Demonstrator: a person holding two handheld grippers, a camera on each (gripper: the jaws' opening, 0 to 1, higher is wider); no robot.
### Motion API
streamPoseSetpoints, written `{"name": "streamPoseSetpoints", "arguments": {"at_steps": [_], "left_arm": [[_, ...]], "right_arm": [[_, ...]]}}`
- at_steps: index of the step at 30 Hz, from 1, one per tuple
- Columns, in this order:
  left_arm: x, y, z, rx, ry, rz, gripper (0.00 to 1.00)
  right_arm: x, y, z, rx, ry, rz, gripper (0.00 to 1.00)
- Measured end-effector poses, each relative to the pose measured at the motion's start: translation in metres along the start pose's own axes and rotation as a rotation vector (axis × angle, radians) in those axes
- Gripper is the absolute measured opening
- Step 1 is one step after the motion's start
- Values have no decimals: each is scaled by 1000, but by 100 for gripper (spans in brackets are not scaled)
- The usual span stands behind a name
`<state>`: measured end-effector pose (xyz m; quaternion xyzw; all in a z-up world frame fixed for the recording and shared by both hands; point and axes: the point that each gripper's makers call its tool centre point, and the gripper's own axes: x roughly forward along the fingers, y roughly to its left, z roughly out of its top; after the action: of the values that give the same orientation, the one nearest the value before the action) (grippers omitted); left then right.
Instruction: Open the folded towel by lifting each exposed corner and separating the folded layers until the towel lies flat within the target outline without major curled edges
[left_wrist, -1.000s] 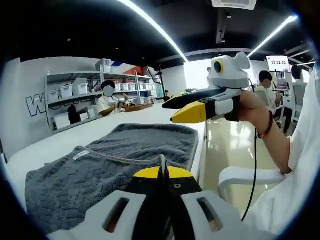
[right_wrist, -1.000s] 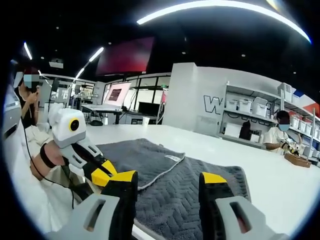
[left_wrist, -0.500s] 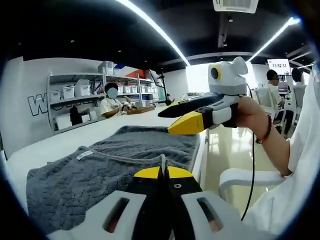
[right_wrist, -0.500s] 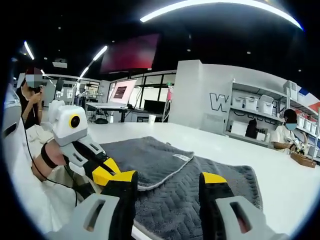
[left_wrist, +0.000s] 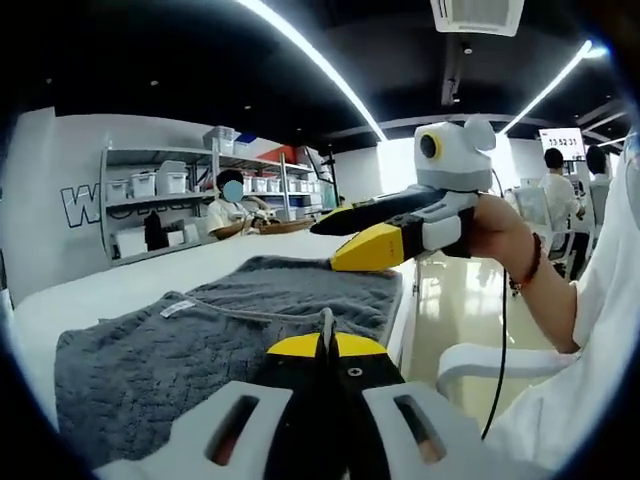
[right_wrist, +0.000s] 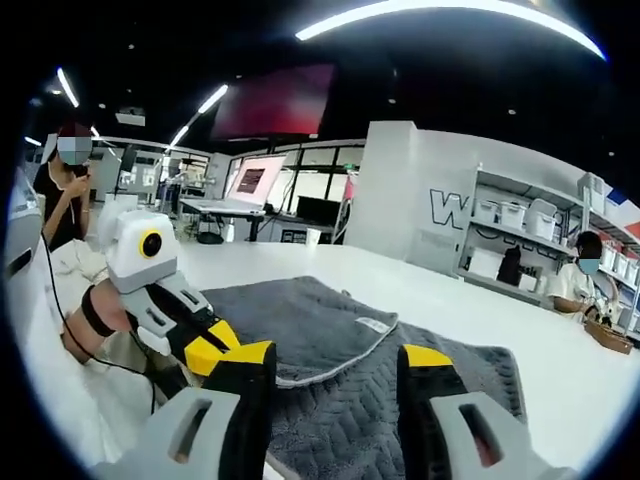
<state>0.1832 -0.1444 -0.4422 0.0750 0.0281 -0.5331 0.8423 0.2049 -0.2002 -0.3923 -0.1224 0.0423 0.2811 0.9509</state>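
Not yet flat: towel (right_wrist: 330, 385) on desk (right_wrist: 560, 375) with one flap folded over, left tool (left_wrist: 325, 345) pressed together, right tool (right_wrist: 335, 365) spread, both empty.

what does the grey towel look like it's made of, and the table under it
The grey towel looks like thick woven cotton or microfibre: matte, with a raised zigzag weave, a stitched lighter hem and a small white label. The white table looks like smooth laminate or painted board with a faint sheen; which one is unclear.
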Motion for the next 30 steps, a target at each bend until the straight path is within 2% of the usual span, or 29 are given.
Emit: {"name": "streamPoseSetpoints", "arguments": {"at_steps": [4,14,30], "left_arm": [[-1,0,0,-24,-8,-12,2],[-7,8,8,-34,-51,20,2],[-9,9,7,-26,-62,21,2]], "right_arm": [[3,-3,6,6,-4,-15,43],[12,-5,8,3,-3,-7,42],[33,-18,10,19,14,-1,41]]}}
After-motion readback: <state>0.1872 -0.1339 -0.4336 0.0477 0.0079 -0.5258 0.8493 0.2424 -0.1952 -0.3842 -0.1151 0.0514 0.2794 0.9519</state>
